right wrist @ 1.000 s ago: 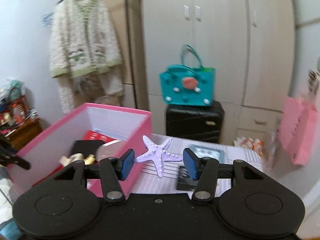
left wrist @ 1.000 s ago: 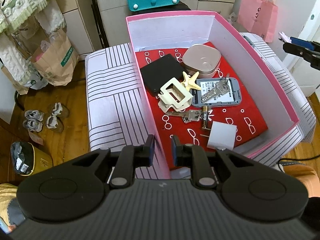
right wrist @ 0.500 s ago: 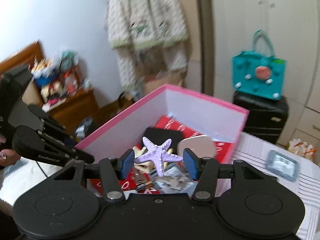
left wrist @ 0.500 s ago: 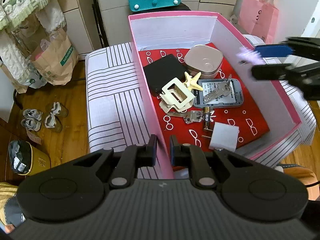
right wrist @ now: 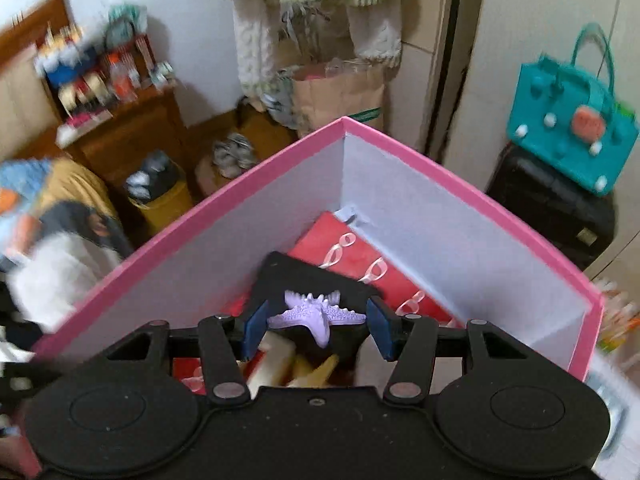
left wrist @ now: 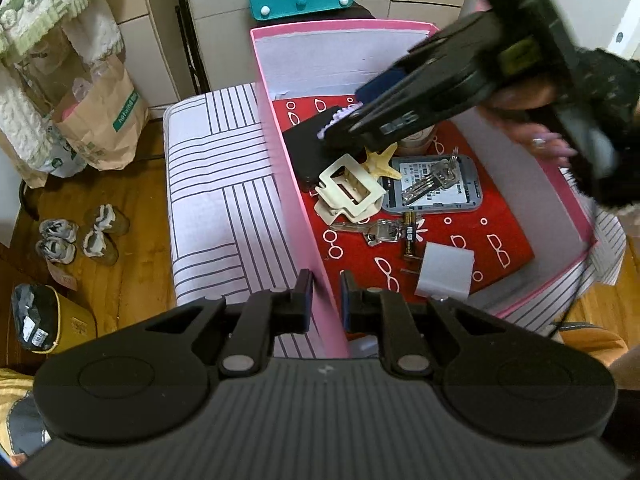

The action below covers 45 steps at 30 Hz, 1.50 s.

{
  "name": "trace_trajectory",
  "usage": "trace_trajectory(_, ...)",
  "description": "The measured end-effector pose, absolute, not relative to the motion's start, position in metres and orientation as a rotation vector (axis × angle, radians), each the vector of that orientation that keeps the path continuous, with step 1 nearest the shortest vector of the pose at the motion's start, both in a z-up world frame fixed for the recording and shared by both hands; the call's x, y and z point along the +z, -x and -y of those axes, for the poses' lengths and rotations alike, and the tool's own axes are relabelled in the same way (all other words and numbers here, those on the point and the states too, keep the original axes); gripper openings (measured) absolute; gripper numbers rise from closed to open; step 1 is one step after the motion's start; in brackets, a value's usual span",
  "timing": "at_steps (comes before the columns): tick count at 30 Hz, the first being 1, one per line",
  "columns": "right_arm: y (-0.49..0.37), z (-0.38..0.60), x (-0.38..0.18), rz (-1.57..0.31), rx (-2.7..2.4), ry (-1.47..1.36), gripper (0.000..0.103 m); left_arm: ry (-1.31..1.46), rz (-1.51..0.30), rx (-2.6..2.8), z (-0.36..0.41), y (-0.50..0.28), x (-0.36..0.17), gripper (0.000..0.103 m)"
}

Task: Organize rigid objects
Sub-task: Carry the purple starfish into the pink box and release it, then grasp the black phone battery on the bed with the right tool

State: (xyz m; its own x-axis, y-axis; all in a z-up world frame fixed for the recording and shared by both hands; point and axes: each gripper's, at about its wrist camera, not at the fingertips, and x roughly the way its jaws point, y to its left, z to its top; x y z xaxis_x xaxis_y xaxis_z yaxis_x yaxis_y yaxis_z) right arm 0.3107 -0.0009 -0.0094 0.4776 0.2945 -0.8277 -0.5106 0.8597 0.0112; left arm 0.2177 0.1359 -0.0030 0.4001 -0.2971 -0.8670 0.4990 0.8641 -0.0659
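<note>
Purple starfish [right wrist: 316,314] gripped in right claw [right wrist: 316,322], held over black case [left wrist: 310,148] inside pink box [left wrist: 296,200]; release not yet made. Box wall pinched by clenched left claw [left wrist: 325,304]. Keys [left wrist: 428,178], clip [left wrist: 348,192] already boxed.

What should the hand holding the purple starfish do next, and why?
Probably lower a little and open. The right gripper grips the purple starfish inside the pink box, just over the black wallet, so it looks ready to drop.
</note>
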Motion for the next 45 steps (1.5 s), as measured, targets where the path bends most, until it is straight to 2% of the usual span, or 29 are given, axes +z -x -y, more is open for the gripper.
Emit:
trace_trajectory(3, -0.313, -0.007, -0.015, -0.932, 0.464, 0.341, 0.059, -0.208, -1.047, -0.513, -0.137, -0.219, -0.004, 0.014)
trace_trajectory(11, -0.285, 0.055, 0.032, -0.825, 0.422, 0.123, 0.063, -0.213, -1.036, -0.511, -0.139, -0.216, -0.005, 0.014)
trace_trajectory(20, -0.221, 0.137, 0.054, -0.75, 0.226, 0.058, 0.064, -0.209, -1.032, -0.515, -0.14, -0.215, -0.005, 0.014)
trace_trajectory(32, -0.185, 0.195, 0.011, -0.816, 0.066, 0.047, 0.065, -0.183, -1.04, -0.498, -0.141, -0.218, -0.004, 0.014)
trace_trajectory(37, -0.175, 0.204, -0.012, -0.711, 0.05, 0.108, 0.065, -0.173, -1.046, -0.489, -0.141, -0.219, -0.005, 0.014)
trace_trajectory(45, -0.189, 0.225, -0.053, -0.787, 0.014, -0.035, 0.066, -0.169, -1.053, -0.479, -0.14, -0.221, -0.005, 0.014)
